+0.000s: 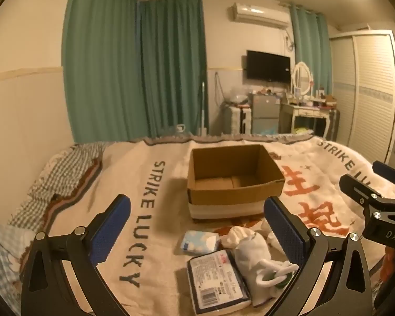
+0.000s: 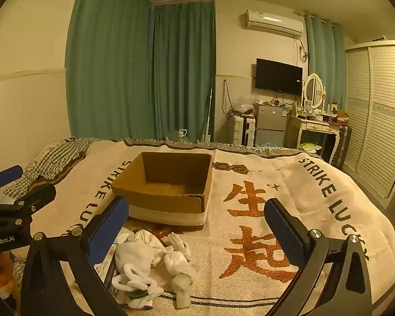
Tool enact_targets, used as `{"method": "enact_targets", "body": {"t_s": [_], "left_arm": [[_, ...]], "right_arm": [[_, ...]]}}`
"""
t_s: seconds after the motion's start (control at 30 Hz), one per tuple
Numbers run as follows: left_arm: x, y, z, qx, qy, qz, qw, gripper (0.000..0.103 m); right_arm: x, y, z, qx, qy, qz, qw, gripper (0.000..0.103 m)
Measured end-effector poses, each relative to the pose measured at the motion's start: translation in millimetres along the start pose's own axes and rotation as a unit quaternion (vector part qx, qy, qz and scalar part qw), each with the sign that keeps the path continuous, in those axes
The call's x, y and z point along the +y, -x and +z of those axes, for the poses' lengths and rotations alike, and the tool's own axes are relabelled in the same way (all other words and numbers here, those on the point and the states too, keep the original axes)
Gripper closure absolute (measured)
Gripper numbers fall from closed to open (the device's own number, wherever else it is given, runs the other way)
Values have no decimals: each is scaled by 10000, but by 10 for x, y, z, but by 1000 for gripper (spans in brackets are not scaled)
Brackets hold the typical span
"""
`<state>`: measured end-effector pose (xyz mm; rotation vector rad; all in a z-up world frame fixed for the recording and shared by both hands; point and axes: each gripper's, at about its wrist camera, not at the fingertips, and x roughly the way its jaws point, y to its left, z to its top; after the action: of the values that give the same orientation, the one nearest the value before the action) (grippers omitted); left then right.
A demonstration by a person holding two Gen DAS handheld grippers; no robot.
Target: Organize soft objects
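Observation:
An open, empty cardboard box [image 1: 234, 179] stands on the bed blanket [image 1: 150, 231]; it also shows in the right wrist view [image 2: 166, 187]. In front of it lie a small blue-and-white tissue pack [image 1: 199, 242], a flat dark packet with a label [image 1: 217, 280], and a white cloth bag with cord loops [image 1: 258, 260]. The right wrist view shows the white bag [image 2: 137, 260], a small white glove-like piece [image 2: 179, 243] and a knotted white cloth [image 2: 181, 276]. My left gripper [image 1: 197, 231] is open above the pile. My right gripper [image 2: 194, 234] is open, right of the pile.
The bed fills the foreground, with a checked sheet [image 1: 65, 168] at the left. Beyond its far edge stand green curtains [image 1: 134, 73], a small fridge [image 2: 270, 125], a dressing table [image 2: 318, 129] and a wardrobe [image 2: 381, 115]. The other gripper shows at each view's side.

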<state>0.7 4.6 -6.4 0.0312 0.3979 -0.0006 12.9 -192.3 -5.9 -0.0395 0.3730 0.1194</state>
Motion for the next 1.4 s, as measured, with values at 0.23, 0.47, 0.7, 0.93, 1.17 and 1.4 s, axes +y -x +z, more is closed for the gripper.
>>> {"method": "enact_targets", "body": {"t_s": [0.23, 0.47, 0.7, 0.93, 1.17, 1.4], "left_arm": [[11, -10, 9, -6, -4, -5, 10000, 0], [-2, -10, 9, 3, -5, 2, 10000, 0], [-1, -12, 11, 1, -4, -1, 10000, 0], [-3, -16, 13, 3, -11, 0, 10000, 0], [-19, -3, -9, -6, -32, -8, 10000, 0], [-31, -6, -13, 16, -38, -23, 10000, 0]], "right_arm": [[-18, -14, 4, 18, -13, 12, 10000, 0], [-21, -9, 9, 22, -12, 20, 10000, 0], [-22, -11, 5, 25, -6, 23, 10000, 0], [-19, -13, 5, 29, -9, 21, 10000, 0], [-25, -14, 3, 29, -7, 18, 10000, 0], [-22, -16, 4, 35, -4, 19, 10000, 0]]}}
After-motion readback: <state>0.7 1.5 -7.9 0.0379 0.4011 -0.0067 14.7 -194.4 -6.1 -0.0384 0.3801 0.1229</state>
